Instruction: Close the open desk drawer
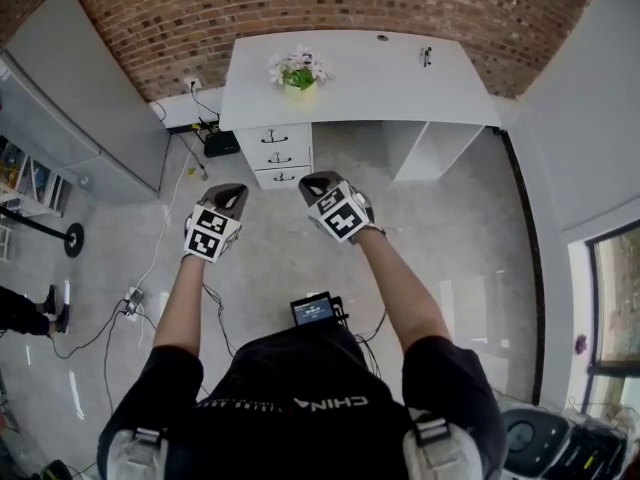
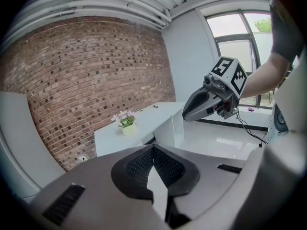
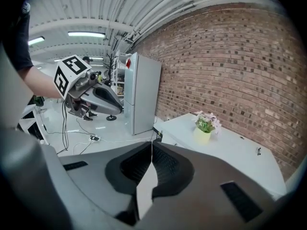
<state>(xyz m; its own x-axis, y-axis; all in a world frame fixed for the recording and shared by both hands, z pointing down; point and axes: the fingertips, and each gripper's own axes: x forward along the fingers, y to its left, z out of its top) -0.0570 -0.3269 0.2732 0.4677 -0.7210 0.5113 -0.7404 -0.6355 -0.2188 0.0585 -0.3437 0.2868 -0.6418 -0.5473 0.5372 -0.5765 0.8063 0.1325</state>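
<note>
Two grippers show in the head view, the left gripper (image 1: 233,192) and the right gripper (image 1: 313,181). Both are held out on nearly straight arms, pointing far and downward toward the drawer stack (image 1: 278,156). That stack sits under the left end of the tabletop (image 1: 380,78), its fronts running left to right. It lies beyond both grippers and between them, touched by neither, and from above I cannot tell which drawer stands out. The left gripper view shows its fingers (image 2: 139,166) closed tip to tip on nothing, with the flower pot (image 2: 127,128) beyond. The right gripper view shows its fingers (image 3: 165,169) likewise pressed together and empty, so a push with closed tips looks likeliest.
</note>
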